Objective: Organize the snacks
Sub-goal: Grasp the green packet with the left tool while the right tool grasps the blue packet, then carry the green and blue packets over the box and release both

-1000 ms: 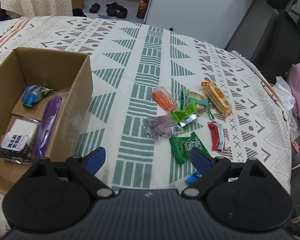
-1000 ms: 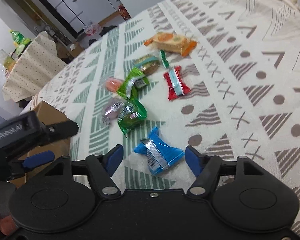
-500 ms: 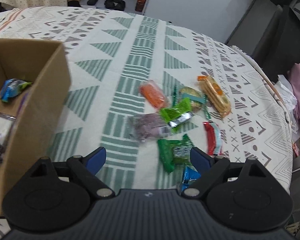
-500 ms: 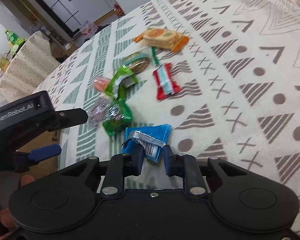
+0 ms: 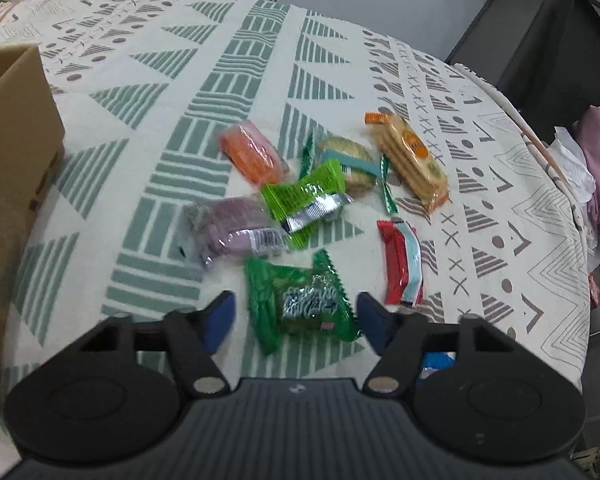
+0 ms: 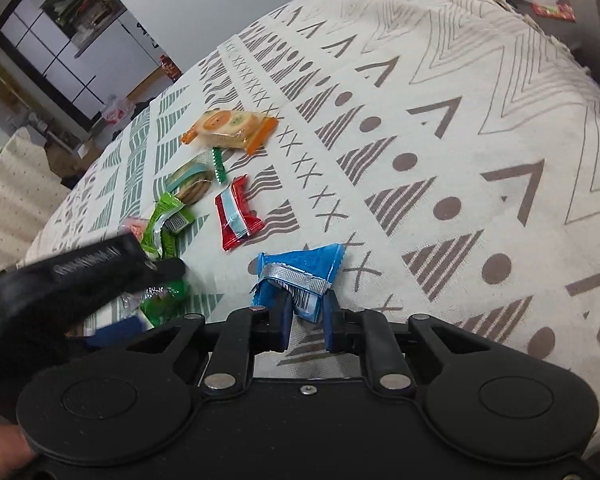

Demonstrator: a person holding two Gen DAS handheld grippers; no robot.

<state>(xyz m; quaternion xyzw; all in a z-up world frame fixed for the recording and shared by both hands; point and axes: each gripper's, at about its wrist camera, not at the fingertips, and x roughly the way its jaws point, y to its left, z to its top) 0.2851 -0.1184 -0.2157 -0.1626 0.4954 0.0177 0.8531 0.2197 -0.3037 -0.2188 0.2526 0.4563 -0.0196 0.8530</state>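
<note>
Item one, patterned tablecloth [image 5: 236, 80], my whole work surface, soft and likely to ruck if a finger drags on it. Item two, cardboard box [image 5: 16, 128] at the left edge of the left wrist view, well apart from the loose snacks; I judge it the destination. Item three, my left gripper [image 5: 292, 314]: its jaws have just been closing and stand partly open astride the dark green packet [image 5: 300, 304], pads close to the wrapper's two sides but not yet pressing. To do this well I would close on the padded middle, not the crimped ends, and lift straight up so the purple packet [image 5: 232, 228] just beyond is not dragged. Item four, my right gripper [image 6: 306, 312]: pinched fully closed on the lower edge of the blue packet [image 6: 298, 276], which hangs off the fingers by a thin fold, so I would carry it gently. Remaining stock, near the green one: cracker pack [image 5: 410, 158], red packet [image 5: 402, 266], lime packet [image 5: 304, 196], orange packet [image 5: 250, 152].
</note>
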